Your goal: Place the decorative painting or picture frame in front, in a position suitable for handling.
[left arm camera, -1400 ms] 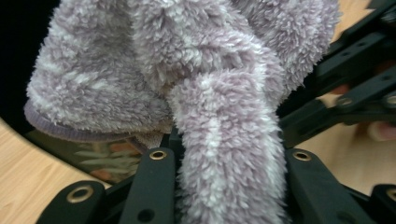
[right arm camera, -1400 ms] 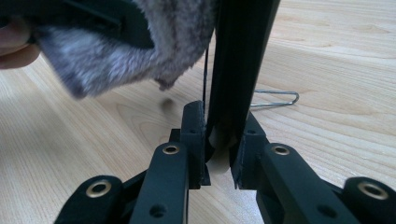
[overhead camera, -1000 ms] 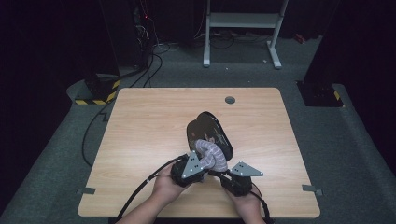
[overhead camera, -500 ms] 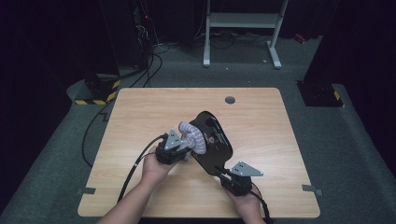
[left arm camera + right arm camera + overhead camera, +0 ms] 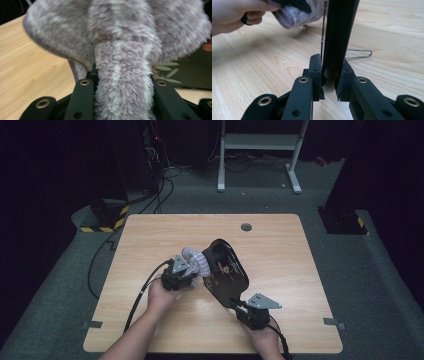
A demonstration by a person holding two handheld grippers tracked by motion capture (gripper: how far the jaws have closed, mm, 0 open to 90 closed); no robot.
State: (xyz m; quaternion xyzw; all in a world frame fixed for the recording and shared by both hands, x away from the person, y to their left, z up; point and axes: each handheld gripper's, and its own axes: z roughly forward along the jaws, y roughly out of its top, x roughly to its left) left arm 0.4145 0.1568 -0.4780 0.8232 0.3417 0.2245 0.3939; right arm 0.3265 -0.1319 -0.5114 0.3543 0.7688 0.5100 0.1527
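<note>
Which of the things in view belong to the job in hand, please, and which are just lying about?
In the job: fluffy grey cloth in the left gripper; black flat case clamped by the right gripper.

Lying about: floor cables, white stand, yellow-black striped block.

Left gripper (image 5: 122,100) jaw tips buried in fleece (image 5: 120,50); contact point hidden. Fleece top, sides cut off by left gripper view's edges. Black board (image 5: 337,37) runs out past top edge in right gripper view. Board print (image 5: 225,267) too small to read. Wire (image 5: 359,53) partly behind board.
</note>
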